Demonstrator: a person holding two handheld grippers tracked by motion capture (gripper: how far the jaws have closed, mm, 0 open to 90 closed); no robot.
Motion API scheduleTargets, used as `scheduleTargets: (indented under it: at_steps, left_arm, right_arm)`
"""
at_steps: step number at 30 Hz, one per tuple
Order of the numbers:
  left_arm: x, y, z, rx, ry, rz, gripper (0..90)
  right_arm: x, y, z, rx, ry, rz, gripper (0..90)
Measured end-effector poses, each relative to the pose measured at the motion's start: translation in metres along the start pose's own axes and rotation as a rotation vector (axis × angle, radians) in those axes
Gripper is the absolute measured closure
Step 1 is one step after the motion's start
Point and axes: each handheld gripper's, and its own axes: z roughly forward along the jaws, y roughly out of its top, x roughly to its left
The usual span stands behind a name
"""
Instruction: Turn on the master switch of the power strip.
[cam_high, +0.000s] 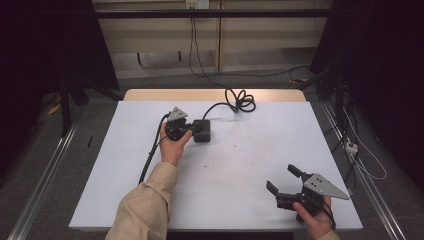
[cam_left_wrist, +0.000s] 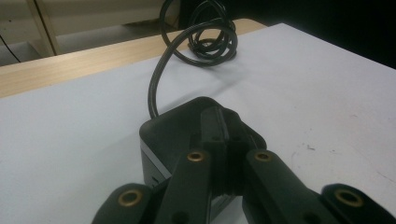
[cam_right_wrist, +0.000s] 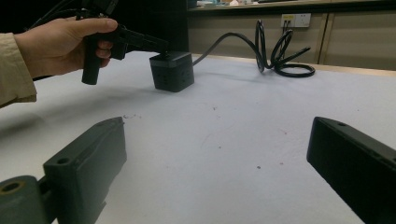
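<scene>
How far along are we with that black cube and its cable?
Done: the left gripper has reached the black power cube, its jaws shut and resting on the cube's top. In hand: that contact, with nothing between the jaws. Left: the cube sits flat on the white table, its cable lies coiled, and the right gripper waits open near the table's front edge.

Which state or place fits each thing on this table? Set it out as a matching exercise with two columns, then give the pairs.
Column one:
1. left gripper
2. right gripper
3. power cube
4. coiled cable

Column two:
A. fingers wide apart above bare tabletop
B. looped at the far edge of the table
C. fingers shut together, tips resting on the dark box
D. dark box standing near the table's middle, cable leading away from it

Pairs: 1-C, 2-A, 3-D, 4-B
</scene>
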Motion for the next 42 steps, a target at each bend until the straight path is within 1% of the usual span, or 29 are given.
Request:
scheduleTargets:
  at_steps: [2, 4, 6, 12, 14, 18, 21, 24, 27, 29, 30, 31, 32, 33, 39, 40, 41, 42]
  left_arm:
    - [0.0, 0.0, 0.0001, 0.0, -0.001, 0.001, 90.0]
    - [-0.0002, 0.0001, 0.0, 0.002, 0.001, 0.014, 90.0]
    - [-0.0005, 0.0002, 0.0001, 0.002, 0.003, 0.015, 90.0]
    - [-0.001, 0.0001, 0.0004, 0.01, 0.007, 0.002, 90.0]
    - [-0.0013, 0.0005, 0.0007, 0.014, 0.014, 0.02, 90.0]
    - [-0.0005, -0.0001, 0.0011, 0.01, 0.007, 0.003, 90.0]
    - [-0.0013, 0.0, 0.0017, 0.012, 0.012, 0.015, 90.0]
    - [-0.0028, -0.0003, 0.0034, 0.008, 0.01, 0.015, 90.0]
    - [-0.0054, 0.0019, 0.0039, 0.025, 0.024, 0.043, 90.0]
    - [-0.0042, 0.0026, 0.0038, 0.031, 0.018, 0.023, 90.0]
    - [-0.0045, 0.0024, 0.0042, 0.025, 0.017, 0.015, 90.0]
    - [-0.0041, 0.0024, 0.0039, 0.03, 0.017, 0.022, 90.0]
    - [-0.0042, 0.0021, 0.0041, 0.023, 0.014, 0.013, 90.0]
    - [-0.0035, 0.002, 0.0038, 0.028, 0.013, 0.019, 90.0]
    - [-0.0029, 0.0016, 0.004, 0.023, 0.008, 0.006, 90.0]
    - [-0.0032, 0.0014, 0.0043, 0.018, 0.008, -0.001, 90.0]
    - [-0.0028, 0.0015, 0.0041, 0.023, 0.007, 0.004, 90.0]
    - [-0.0032, 0.0015, 0.0043, 0.019, 0.008, 0.0, 90.0]
  right_arm:
    - [0.0, 0.0, 0.0, 0.0, 0.0, 0.0, 4.3]
    - [0.0002, 0.0, 0.0, 0.0, 0.0, 0.0, 4.3]
    - [0.0006, 0.0001, 0.0, -0.002, 0.001, 0.002, 4.3]
    - [0.0005, 0.0001, -0.0001, 0.0, 0.002, -0.001, 4.3]
    - [0.0008, 0.0002, -0.0001, -0.001, 0.001, 0.001, 4.3]
    - [0.0012, 0.0004, -0.0002, -0.001, 0.002, 0.001, 4.3]
    - [0.0013, 0.0004, -0.0001, -0.001, 0.002, 0.002, 4.3]
    - [0.0014, 0.0004, -0.0002, -0.001, 0.003, 0.001, 4.3]
    - [0.0014, 0.0005, -0.0003, -0.003, 0.002, 0.001, 4.3]
    - [0.0014, 0.0004, -0.0003, -0.001, 0.002, 0.001, 4.3]
    - [0.0014, 0.0004, -0.0003, -0.001, 0.002, 0.001, 4.3]
    - [0.0016, 0.0004, -0.0003, -0.001, 0.004, 0.002, 4.3]
    - [0.0018, 0.0005, -0.0003, -0.003, 0.002, 0.001, 4.3]
    - [0.0018, 0.0006, -0.0004, -0.004, 0.003, -0.001, 4.3]
    - [0.0017, 0.0004, -0.0003, -0.001, 0.005, 0.0, 4.3]
    - [0.0017, 0.0004, -0.0002, -0.001, 0.005, 0.0, 4.3]
    - [0.0017, 0.0004, -0.0002, -0.001, 0.005, 0.0, 4.3]
    - [0.0017, 0.0004, 0.0, 0.0, 0.005, 0.0, 4.3]
